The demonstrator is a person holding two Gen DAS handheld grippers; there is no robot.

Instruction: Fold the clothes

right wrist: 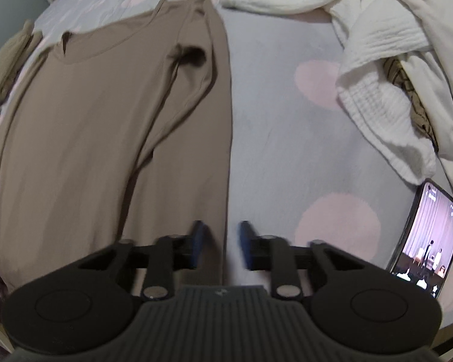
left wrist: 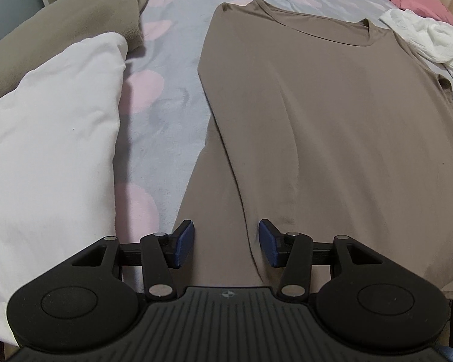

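Lying flat on the dotted bedsheet (left wrist: pixel 166 48), the taupe shirt (left wrist: pixel 332 114) had both sleeves folded inward; the left gripper (left wrist: pixel 226 242) hung open over its near edge; the right gripper (right wrist: pixel 220 246) stood open astride its right edge, empty.

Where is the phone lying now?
In the right wrist view, the phone lies on the bedsheet at the right edge, below the white clothes.
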